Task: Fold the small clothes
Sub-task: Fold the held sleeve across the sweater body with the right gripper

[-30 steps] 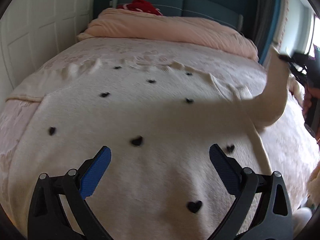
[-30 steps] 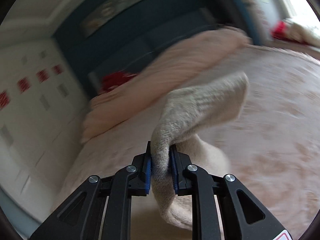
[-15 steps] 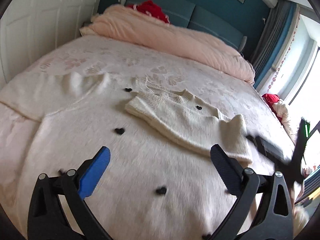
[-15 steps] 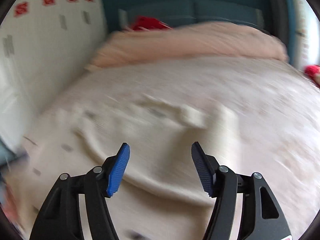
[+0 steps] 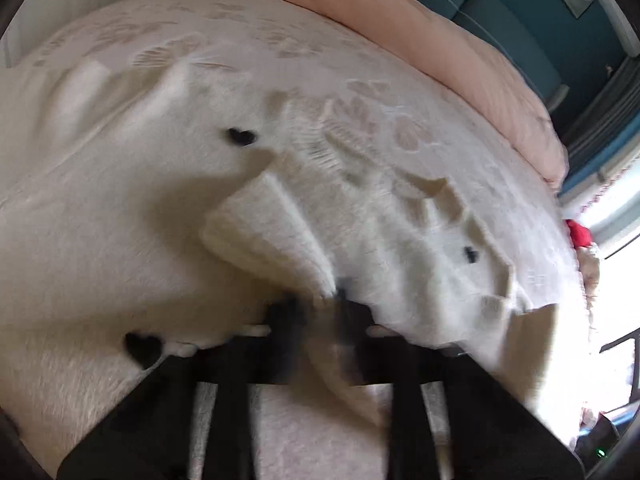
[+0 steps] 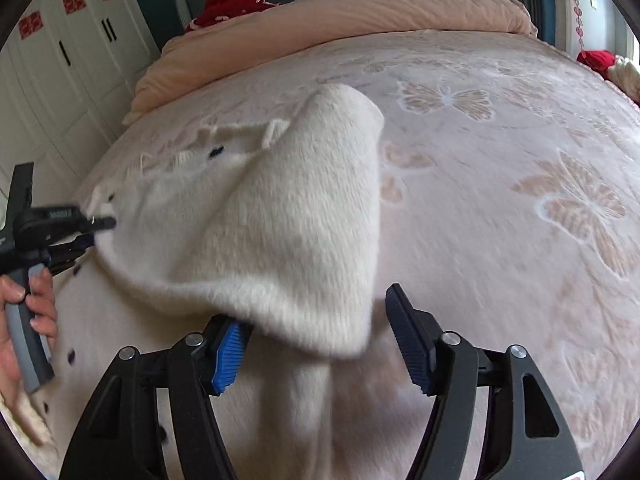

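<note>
Bed's pink butterfly blanket [image 6: 500, 152] carries the white sweater [image 6: 280, 220] mid-frame, left tongs [image 5: 320, 312] pinched shut on its edge, right tongs [image 6: 316, 332] closing around the folded sleeve, probably to fold.

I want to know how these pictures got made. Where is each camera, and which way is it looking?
Left wrist view: sits on the left gripper, looking down at the white sweater; its own dark fingers show, shut on a fold.
Right wrist view: sits on the right gripper, looking along the bed; its closing blue-padded fingers, the folded sleeve and a hand show.
Both share the sweater, bed and peach duvet.
</note>
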